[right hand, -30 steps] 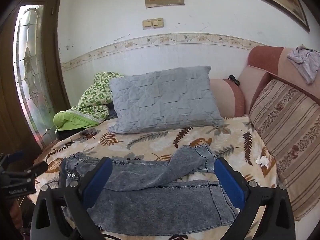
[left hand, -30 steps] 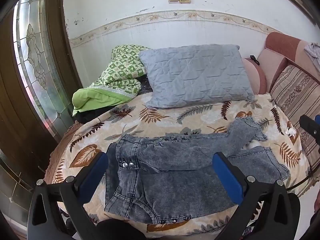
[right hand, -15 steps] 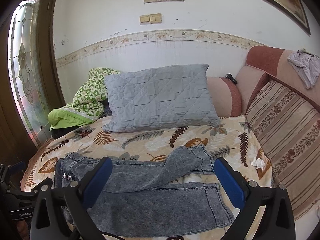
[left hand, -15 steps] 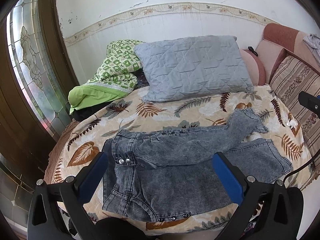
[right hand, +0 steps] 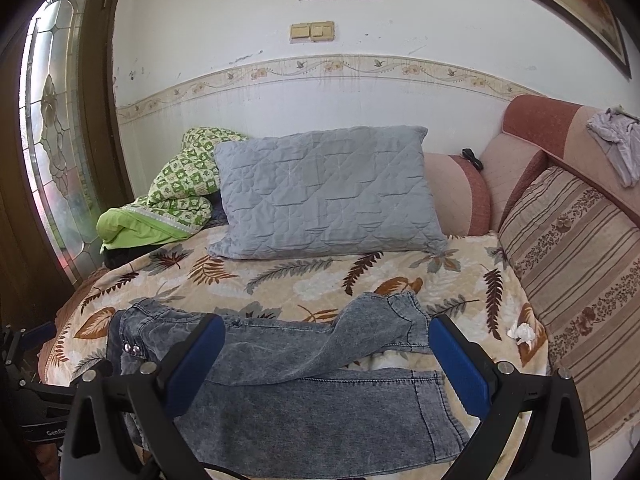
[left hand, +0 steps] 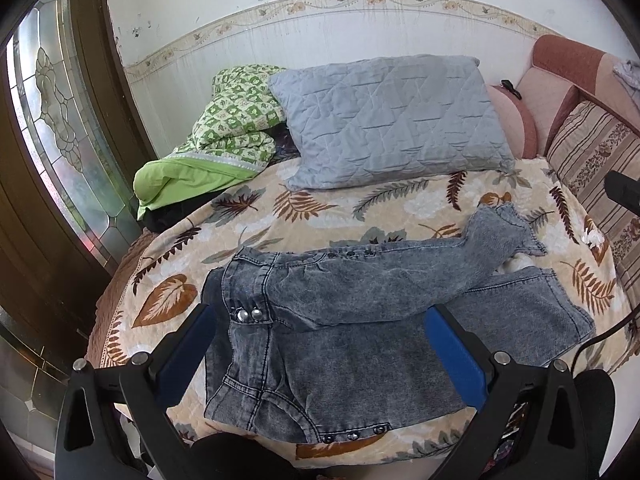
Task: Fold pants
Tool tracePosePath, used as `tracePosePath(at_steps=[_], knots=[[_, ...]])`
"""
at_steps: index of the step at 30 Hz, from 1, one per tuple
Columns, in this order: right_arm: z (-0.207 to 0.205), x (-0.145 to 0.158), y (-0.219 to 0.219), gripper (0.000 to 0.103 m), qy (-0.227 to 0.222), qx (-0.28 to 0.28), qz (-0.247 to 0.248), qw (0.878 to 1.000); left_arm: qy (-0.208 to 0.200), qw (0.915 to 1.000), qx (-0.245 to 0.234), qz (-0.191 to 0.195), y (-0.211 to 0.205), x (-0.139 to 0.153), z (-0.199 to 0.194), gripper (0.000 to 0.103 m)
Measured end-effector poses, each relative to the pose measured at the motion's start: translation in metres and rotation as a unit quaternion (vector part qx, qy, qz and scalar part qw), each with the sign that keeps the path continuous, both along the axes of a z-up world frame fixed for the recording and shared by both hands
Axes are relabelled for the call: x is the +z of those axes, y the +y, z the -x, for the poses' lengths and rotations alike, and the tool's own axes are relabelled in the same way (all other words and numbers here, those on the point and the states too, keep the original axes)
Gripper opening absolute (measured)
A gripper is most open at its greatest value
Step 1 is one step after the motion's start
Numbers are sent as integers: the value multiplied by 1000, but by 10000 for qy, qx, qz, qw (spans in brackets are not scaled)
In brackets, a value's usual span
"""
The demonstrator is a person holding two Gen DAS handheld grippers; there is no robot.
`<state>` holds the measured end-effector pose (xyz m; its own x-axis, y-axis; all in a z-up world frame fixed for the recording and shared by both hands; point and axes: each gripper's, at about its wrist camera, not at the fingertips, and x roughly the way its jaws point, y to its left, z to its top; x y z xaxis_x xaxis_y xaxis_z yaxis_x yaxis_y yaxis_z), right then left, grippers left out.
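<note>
- Blue-padded, the left hand-held gripper [left hand: 320, 348] hangs spread wide with nothing between its pads, above the waist end of the jeans [left hand: 360, 320].
- The right hand-held gripper [right hand: 326, 360] is likewise wide apart and empty, poised over the leg end of the jeans [right hand: 304, 400].
- The grey acid-wash jeans lie flat just ahead of both, across the near edge of the bed [left hand: 320, 216]; the far leg bends up across the near one.
- Beyond them sits a grey quilted pillow [left hand: 392, 120], with a green patterned quilt [left hand: 224, 136] to its left.
- To the right, a striped cushion [right hand: 576, 280] leans against the pink headboard [right hand: 536, 128].
</note>
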<state>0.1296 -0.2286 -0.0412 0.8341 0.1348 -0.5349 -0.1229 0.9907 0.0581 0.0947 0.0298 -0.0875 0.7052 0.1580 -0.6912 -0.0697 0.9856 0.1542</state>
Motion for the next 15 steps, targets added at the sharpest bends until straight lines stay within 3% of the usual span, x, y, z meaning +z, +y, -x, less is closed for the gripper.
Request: tracePosePath(at_steps=[6, 11, 15], knots=[[-16, -34, -26, 103, 454, -228, 123, 9986, 367, 9965, 745, -7, 61, -27, -24, 103], [-36, -69, -61, 103, 1061, -605, 165, 9924, 719, 9834, 1662, -102, 131, -58, -38, 103], [-54, -92, -82, 103, 1415, -834, 3, 9864, 931, 9759, 1974, 60, 170, -79, -52, 103]])
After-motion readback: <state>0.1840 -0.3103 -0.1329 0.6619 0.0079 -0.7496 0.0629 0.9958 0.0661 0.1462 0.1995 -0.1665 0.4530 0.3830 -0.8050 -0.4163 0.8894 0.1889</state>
